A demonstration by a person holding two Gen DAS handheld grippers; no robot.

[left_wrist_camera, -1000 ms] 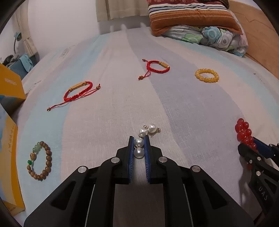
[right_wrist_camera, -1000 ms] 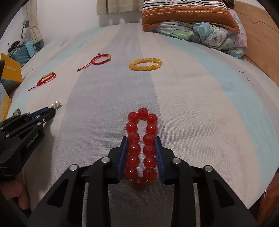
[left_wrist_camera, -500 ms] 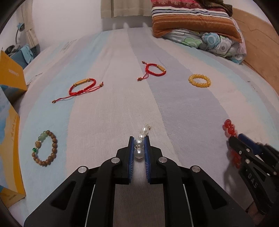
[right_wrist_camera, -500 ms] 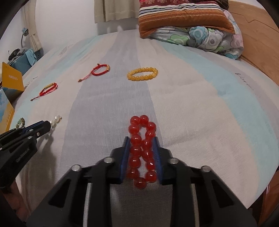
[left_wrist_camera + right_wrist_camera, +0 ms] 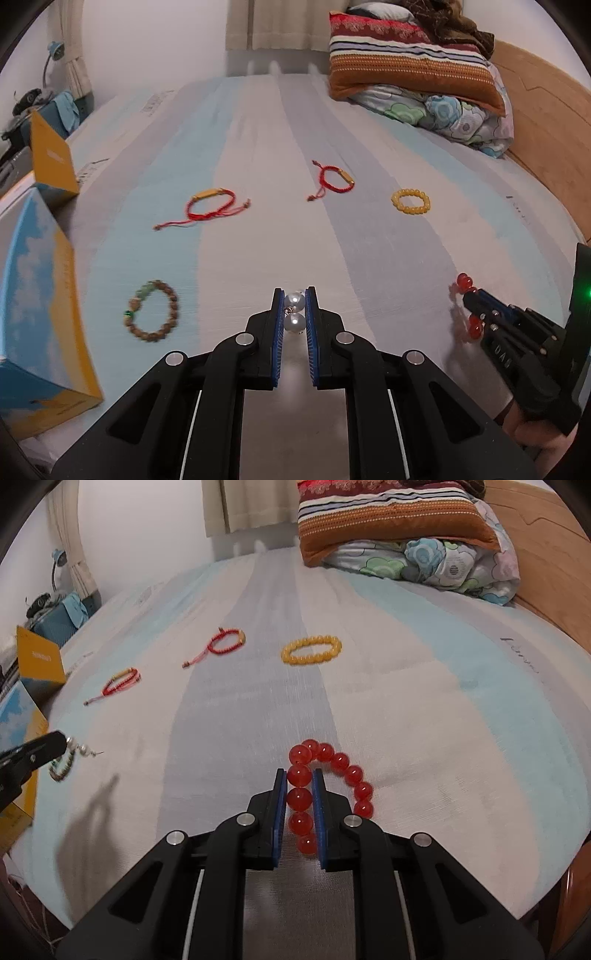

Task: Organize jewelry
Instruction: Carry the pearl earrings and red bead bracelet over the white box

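Left tool (image 5: 294, 312): blue-padded jaws pressed together on a short string of white pearl beads (image 5: 294, 312), two pearls showing between the pads, one above the other. In the right wrist view the rest of the string hangs out past the tip with a thin metal end, clear of the bed. Grip taken low on the string, likely so the loose end dangles free rather than bunching in the jaws.

Right tool (image 5: 299, 799): jaws closed on one side of a red round-bead bracelet (image 5: 325, 779), several beads stacked in a line between the pads, the other side of the loop arcing out to the right. Taking one strand only lets the loop hang open; my guess is that makes it easier to lay down flat.

Both pieces appear lifted off the striped bedsheet (image 5: 258, 155), pale blue, grey and cream; a tool shadow lies on the cloth at left of the right wrist view.

Left on the bed: brown wooden-bead bracelet with green beads (image 5: 151, 312), near the left tool; red cord bracelet with a gold tube (image 5: 210, 205) further out; second red cord bracelet (image 5: 334, 179) beyond centre; yellow amber-coloured bead bracelet (image 5: 410, 200) to the right. All well apart from one another, which gives each a clear approach.

Blue-and-yellow cardboard box (image 5: 40, 314) at the bed's left edge, open flap up. Probably the destination, being the only container in view, though nothing confirms it.

Folded striped blanket (image 5: 406, 62) and floral quilt at the head, out of the way.
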